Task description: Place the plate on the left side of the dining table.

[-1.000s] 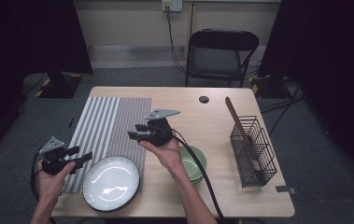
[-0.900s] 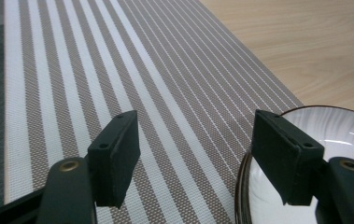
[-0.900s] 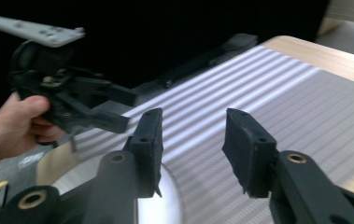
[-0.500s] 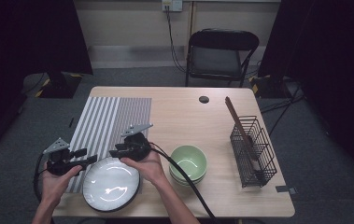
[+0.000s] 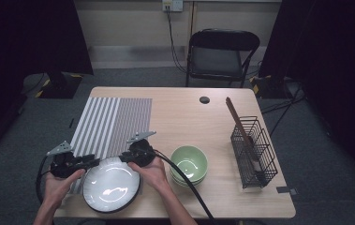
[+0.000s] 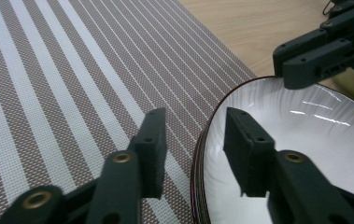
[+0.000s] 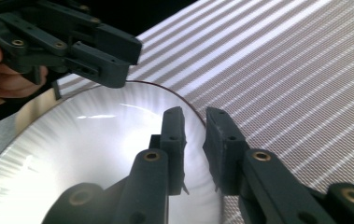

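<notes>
Both grippers' jaws had just been closing astride the plate (image 5: 111, 183) rim at lower left, left gripper (image 6: 195, 149) gapped, right gripper (image 7: 194, 140) nearly pinching; lifting remained.

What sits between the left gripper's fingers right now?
The rim of the white plate: the left gripper has been closing its fingers astride it, a gap visible on each side, as the left gripper view shows.

My left gripper (image 5: 90, 162) sits near the table's front left corner, held low and pointing right, its jaws having just been closing but with a clear gap between them. My right gripper (image 5: 124, 158) lies just beside it toward the front edge, pointing left at it, its jaws having just been closing to a narrow slit. Both forearms come in from the front edge.
</notes>
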`<state>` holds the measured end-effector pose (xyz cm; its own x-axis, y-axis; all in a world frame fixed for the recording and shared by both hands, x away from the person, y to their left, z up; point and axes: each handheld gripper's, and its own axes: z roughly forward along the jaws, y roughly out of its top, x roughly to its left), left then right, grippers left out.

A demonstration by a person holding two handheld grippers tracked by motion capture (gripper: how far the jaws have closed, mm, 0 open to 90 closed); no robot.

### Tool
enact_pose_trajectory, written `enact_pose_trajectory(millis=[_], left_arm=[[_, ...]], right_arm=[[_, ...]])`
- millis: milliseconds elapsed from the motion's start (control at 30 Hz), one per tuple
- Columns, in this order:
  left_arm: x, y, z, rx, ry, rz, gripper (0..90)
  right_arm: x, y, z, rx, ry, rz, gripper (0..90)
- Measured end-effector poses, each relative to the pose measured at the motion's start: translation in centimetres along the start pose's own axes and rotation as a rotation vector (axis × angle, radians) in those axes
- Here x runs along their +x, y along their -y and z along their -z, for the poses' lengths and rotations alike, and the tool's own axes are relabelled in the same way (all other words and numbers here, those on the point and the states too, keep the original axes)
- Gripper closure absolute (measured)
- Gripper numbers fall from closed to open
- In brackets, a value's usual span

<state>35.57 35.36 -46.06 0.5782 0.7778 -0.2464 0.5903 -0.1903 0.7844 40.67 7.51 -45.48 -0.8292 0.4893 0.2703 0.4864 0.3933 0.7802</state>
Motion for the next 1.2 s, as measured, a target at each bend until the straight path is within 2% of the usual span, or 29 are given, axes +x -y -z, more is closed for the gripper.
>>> enact_pose_trajectory(millis=[133,267,400,667,800,833,1200], left_arm=[[0.1,0.2,-0.5,0.005,0.025,0.022,69.8],[0.4,0.2,-0.5,0.008,0.034,0.040,73.4],[0.4,0.3,-0.6,0.012,0.061,0.033,80.3],[0.2,0.4,-0.9,0.027,0.058,0.024,79.0],[0.3,0.4,-0.9,0.033,0.053,0.019,83.4],[0.4,0.4,-0.9,0.026,0.065,0.031,83.8],[0.9,0.8,-0.9,0.003,0.097,0.069,83.9]], right_arm=[[-0.5,0.2,0.2,-0.004,-0.007,-0.025,84.8],[-0.9,0.4,0.4,-0.010,0.008,-0.045,83.8],[-1.1,0.9,0.4,-0.005,0.008,-0.041,87.7],[-1.3,1.0,0.4,-0.006,-0.014,-0.037,88.3],[-1.4,1.0,0.4,-0.007,-0.016,-0.037,88.4],[-1.4,1.0,0.4,-0.007,-0.015,-0.036,88.5],[-1.5,1.1,0.0,0.007,-0.031,-0.055,87.4]])
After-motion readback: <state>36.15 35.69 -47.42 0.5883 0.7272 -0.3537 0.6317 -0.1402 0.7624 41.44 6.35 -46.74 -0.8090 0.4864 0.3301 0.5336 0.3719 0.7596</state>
